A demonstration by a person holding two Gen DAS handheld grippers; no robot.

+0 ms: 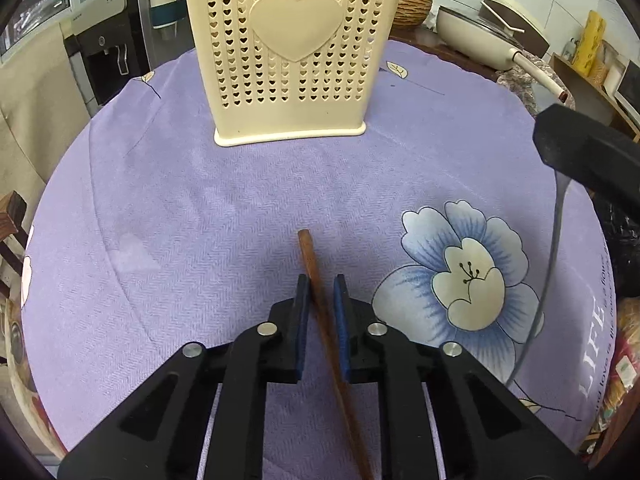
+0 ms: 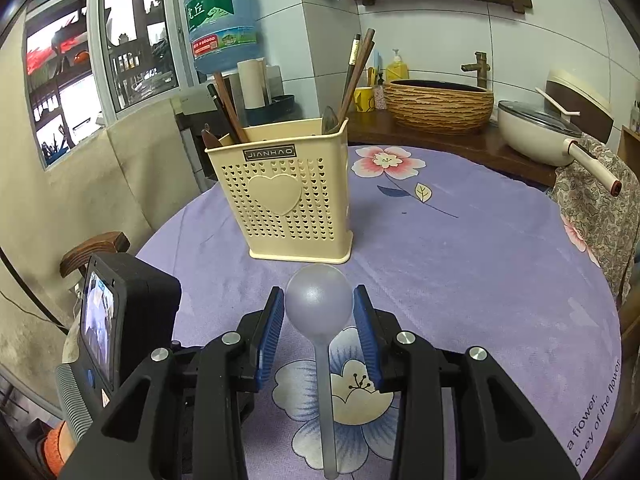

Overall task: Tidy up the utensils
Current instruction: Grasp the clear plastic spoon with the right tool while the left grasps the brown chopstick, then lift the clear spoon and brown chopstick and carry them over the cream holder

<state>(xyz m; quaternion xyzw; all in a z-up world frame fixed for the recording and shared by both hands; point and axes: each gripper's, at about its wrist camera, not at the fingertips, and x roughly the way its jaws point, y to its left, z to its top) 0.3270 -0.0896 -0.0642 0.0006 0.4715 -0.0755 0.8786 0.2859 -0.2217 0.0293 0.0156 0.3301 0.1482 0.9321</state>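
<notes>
A cream holder [image 1: 288,52] with heart-shaped holes stands upright at the far side of the purple cloth. Several chopsticks and spoons stick out of the holder [image 2: 296,200]. My left gripper [image 1: 322,280] is shut on a brown wooden chopstick [image 1: 310,256], which crosses slantwise between the blue pads, its tip on or just above the cloth. My right gripper [image 2: 319,296] is shut on the round bowl of a translucent grey spoon [image 2: 318,300], held above the table in front of the holder. The spoon's handle [image 1: 554,264] hangs down at the right.
The round table wears a purple flowered cloth [image 1: 200,200]. Behind it sit a woven basin [image 2: 438,104], a cream pan [image 2: 536,132] with a long handle, and a blue water bottle [image 2: 222,26]. A wooden chair back [image 2: 96,246] stands at the left edge.
</notes>
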